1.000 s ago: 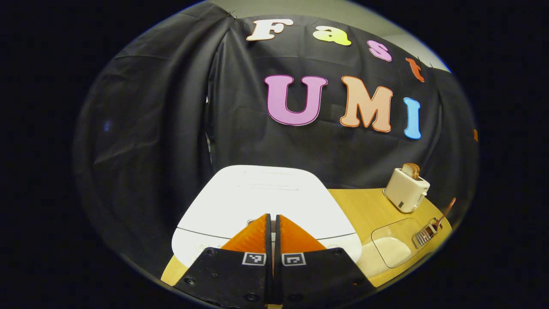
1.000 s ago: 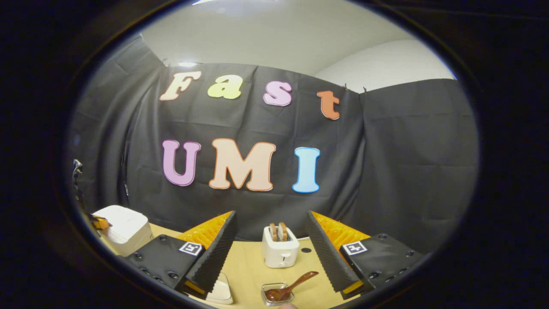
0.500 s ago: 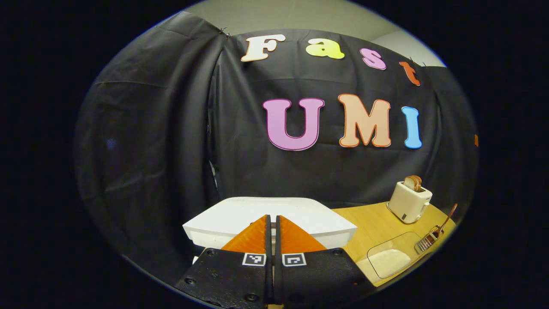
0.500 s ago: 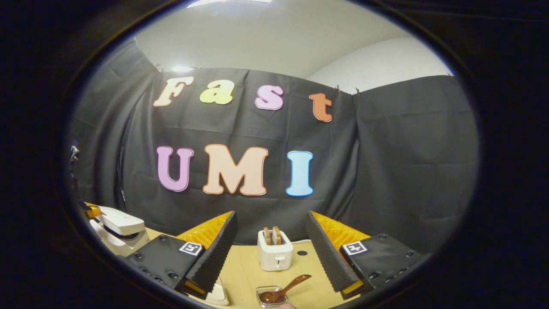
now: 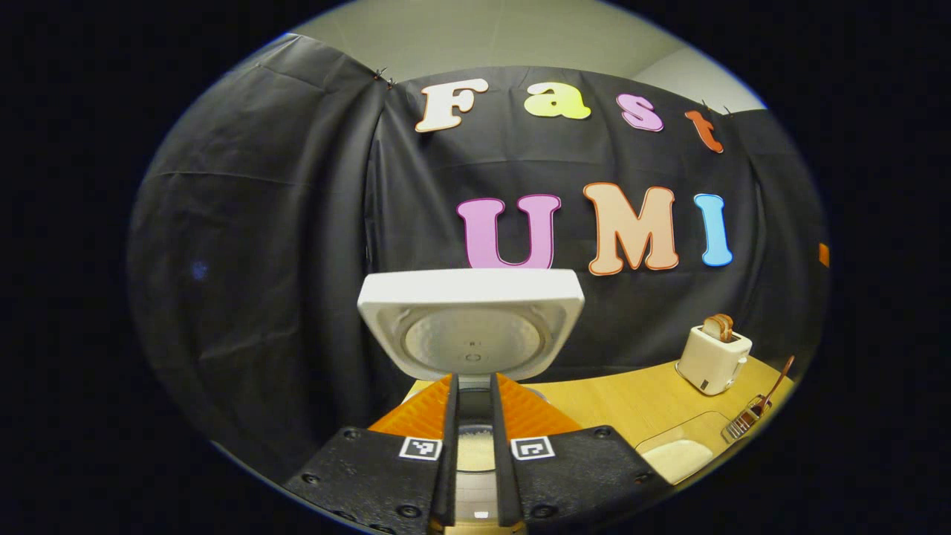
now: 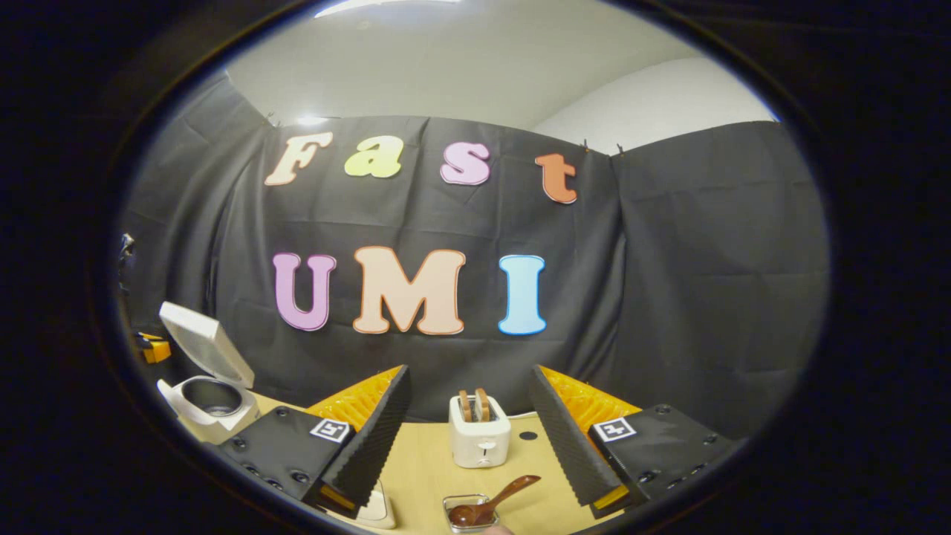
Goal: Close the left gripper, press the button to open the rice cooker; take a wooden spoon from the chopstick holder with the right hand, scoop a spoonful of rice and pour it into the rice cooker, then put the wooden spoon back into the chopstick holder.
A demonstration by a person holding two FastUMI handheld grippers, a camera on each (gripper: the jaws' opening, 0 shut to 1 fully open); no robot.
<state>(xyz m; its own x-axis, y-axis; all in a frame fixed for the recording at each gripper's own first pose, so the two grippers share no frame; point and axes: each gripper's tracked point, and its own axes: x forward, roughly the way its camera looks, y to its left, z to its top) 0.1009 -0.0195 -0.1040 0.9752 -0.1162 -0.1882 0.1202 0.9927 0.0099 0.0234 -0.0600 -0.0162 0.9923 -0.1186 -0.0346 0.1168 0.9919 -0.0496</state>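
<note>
Rice cooker (image 5: pixel 471 327) lid raised; scooping not begun.
Left tool (image 5: pixel 473 416) nearly clenched, grasping nothing; right tool (image 6: pixel 469 416) released, wooden spoon (image 6: pixel 487 506) untouched, right of the cooker.

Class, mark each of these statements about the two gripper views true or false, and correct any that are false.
1. The rice cooker lid stands raised. True.
2. The wooden spoon is held between the right gripper fingers. False: it rests in the chopstick holder, and that gripper is open above it.
3. The toaster holds two slices of bread. True.
4. The toaster lies tipped on its side. False: it stands upright on the table.
5. The left gripper has a narrow gap between its fingers. True.
</note>
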